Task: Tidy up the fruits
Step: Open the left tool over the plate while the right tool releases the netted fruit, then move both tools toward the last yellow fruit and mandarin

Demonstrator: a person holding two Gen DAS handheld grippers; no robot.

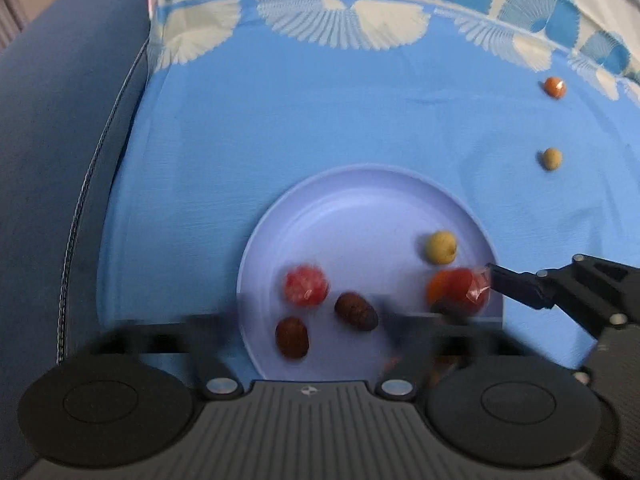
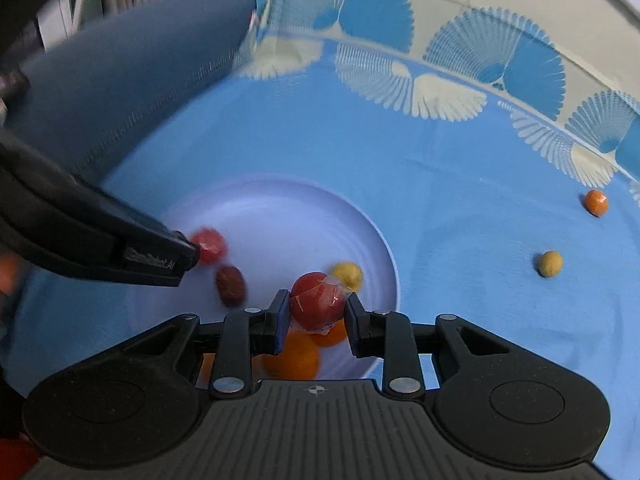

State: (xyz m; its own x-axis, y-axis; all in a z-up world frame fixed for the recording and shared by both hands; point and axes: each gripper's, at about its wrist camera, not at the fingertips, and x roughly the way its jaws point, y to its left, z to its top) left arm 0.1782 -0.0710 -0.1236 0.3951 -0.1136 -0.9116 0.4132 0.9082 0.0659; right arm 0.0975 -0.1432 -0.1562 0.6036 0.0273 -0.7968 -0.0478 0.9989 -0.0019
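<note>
A lavender plate [image 1: 360,200] [image 2: 280,200] lies on the blue cloth. On it are a red wrapped fruit [image 1: 306,290], two dark brown dates [image 1: 356,311], a yellow fruit [image 1: 441,247] [image 2: 347,276] and orange fruits [image 2: 296,356]. My left gripper [image 1: 304,320] hovers over the plate's near side, open wide and blurred, with nothing between its fingers; one of its fingers [image 2: 160,258] reaches in from the left. My right gripper [image 2: 318,314] is shut on another red wrapped fruit [image 2: 318,300] [image 1: 460,290], just above the oranges at the plate's right rim.
Two small fruits lie loose on the cloth to the right of the plate: an orange one [image 1: 555,87] [image 2: 596,202] and a tan one [image 1: 552,159] [image 2: 550,264]. A dark blue cushion [image 1: 60,160] borders the cloth on the left. The cloth's fan-patterned edge [image 1: 340,20] runs along the far side.
</note>
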